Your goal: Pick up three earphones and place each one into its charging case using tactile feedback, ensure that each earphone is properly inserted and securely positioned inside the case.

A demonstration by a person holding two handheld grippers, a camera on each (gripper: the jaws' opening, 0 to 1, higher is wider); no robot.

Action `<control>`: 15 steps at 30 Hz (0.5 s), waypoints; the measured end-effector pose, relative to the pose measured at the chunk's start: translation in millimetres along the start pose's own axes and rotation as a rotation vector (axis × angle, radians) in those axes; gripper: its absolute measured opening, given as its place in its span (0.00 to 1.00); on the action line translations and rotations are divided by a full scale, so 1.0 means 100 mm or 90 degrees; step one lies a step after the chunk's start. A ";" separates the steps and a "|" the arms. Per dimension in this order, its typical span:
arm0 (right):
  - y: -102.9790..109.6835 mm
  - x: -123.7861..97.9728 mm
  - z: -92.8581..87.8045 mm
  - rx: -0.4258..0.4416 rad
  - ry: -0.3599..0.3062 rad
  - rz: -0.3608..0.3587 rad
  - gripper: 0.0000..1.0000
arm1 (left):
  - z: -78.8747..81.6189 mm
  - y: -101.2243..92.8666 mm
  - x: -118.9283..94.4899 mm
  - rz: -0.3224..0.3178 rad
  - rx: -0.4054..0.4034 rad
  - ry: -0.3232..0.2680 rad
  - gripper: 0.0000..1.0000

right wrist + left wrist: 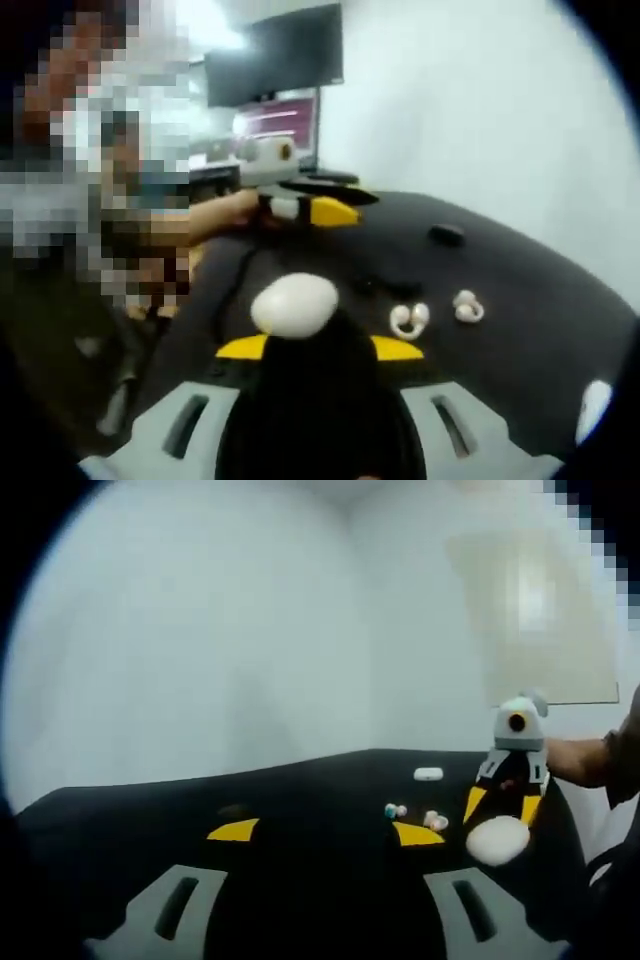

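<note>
My left gripper point(325, 832) is open over the black table point(300, 790), nothing between its yellow-tipped jaws. Ahead to the right lie a small earphone with a teal part point(396, 810) and a pale earphone point(435, 820). Further right is my right gripper point(503, 802), shut on a white oval charging case point(497, 840). In the right gripper view that case point(294, 303) sits at the tips of my right gripper point(318, 348), with a dark mass behind it between the jaws. Two white earphones point(409, 318) point(467, 306) lie just right of it. The left gripper point(300, 205) is across the table.
A small white case point(428, 774) lies farther back on the table. A black case point(446, 234) and small dark items point(385, 288) lie beyond the earphones. A white object point(593, 408) is at the table's right edge. A person's hand point(580, 760) holds the right gripper. Monitors point(280, 60) stand behind.
</note>
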State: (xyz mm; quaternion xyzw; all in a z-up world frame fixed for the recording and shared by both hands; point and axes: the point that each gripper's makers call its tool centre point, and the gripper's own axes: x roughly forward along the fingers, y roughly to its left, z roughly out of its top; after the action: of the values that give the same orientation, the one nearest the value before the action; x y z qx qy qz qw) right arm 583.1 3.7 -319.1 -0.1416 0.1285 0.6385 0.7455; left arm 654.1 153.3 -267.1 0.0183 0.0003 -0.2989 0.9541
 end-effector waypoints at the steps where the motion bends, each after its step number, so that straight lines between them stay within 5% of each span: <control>1: -0.03 -0.01 -0.01 0.004 0.001 -0.005 0.35 | 0.00 0.00 0.00 -0.001 0.001 0.001 0.47; 6: -0.14 -0.04 -0.04 0.044 -0.004 -0.025 0.30 | -0.01 -0.01 0.00 -0.002 0.006 0.005 0.47; 9: -0.27 -0.07 -0.03 0.121 -0.020 -0.050 0.24 | -0.02 -0.02 0.00 -0.004 0.008 0.008 0.47; 13: -0.19 -0.12 0.22 0.255 -0.119 0.008 0.28 | -0.03 -0.02 0.00 -0.005 0.009 0.008 0.47; 15: -0.09 -0.10 0.28 0.298 -0.120 0.043 0.33 | -0.03 -0.02 0.00 -0.006 0.007 0.008 0.47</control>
State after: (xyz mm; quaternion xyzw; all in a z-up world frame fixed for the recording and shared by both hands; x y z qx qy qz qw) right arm 590.7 3.6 -289.0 0.0993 0.2078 0.6265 0.7447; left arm 653.6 151.7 -269.8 0.0254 0.0044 -0.3034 0.9525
